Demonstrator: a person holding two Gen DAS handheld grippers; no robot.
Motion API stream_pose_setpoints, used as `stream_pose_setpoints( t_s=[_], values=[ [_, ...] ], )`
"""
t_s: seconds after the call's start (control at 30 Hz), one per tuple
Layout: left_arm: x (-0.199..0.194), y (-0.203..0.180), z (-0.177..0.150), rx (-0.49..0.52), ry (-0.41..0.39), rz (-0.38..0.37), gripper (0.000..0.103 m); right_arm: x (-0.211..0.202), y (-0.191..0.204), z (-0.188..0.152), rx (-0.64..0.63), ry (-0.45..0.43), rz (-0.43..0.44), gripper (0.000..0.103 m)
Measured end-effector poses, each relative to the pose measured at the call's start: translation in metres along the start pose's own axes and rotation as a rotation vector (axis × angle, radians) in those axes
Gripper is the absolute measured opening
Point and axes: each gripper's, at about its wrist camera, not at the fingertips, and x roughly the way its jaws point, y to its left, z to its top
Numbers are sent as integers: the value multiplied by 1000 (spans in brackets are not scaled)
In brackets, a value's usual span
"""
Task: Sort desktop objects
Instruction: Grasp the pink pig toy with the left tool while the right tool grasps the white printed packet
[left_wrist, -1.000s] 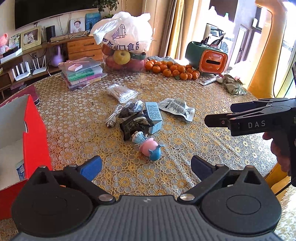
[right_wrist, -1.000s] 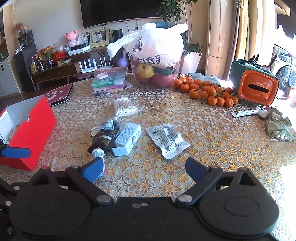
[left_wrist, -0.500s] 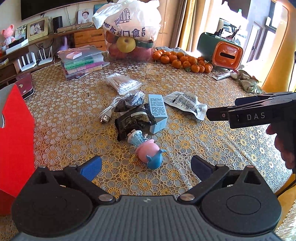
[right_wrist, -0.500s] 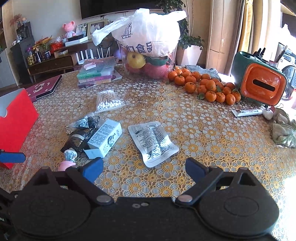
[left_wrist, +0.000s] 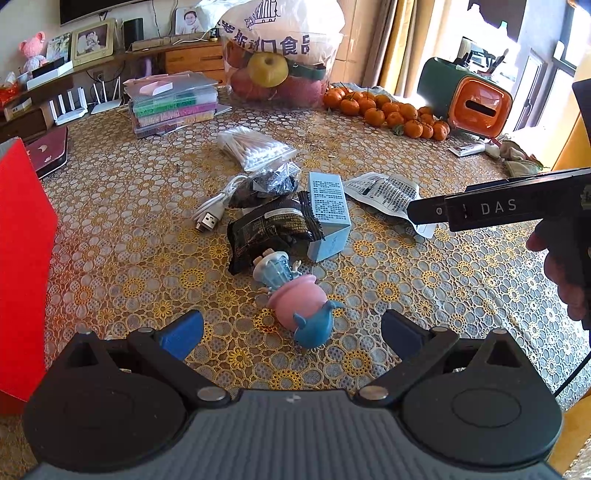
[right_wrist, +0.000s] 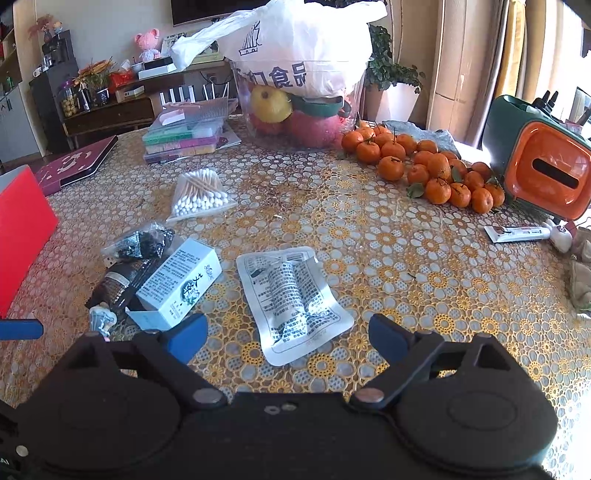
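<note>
- I am looking at the pig figurine (left_wrist: 295, 299) lying on its side on the lace tablecloth (left_wrist: 424, 295), just in front of my left gripper (left_wrist: 291, 330), whose fingers are standing wide and holding nothing.
- Just behind it, the black snack packet (left_wrist: 269, 229) is touching the pale blue box (left_wrist: 328, 214), with the USB cable (left_wrist: 214, 210) and the cotton swab bag (left_wrist: 251, 147) beyond.
- My right gripper (right_wrist: 288, 339) is hovering over the white printed sachet (right_wrist: 291, 299), fingers spread wide, gripping nothing.
- The red box (left_wrist: 22, 258) is sitting at the left; the tangerines (right_wrist: 424, 166) are lying far back.
</note>
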Motion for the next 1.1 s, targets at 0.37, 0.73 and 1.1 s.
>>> stream_pose_setpoints(
  t_s=[0.37, 0.73, 1.1],
  values=[
    [14, -5, -5, -8, -21, 18, 102, 29, -9, 8, -35, 23, 33, 93],
    [22, -7, -9, -16, -40, 34, 101, 45, -5, 9, -110, 43, 47, 83],
    [20, -9, -10, -2, -73, 46, 75, 48, -4, 11, -116, 38, 47, 70]
  ],
)
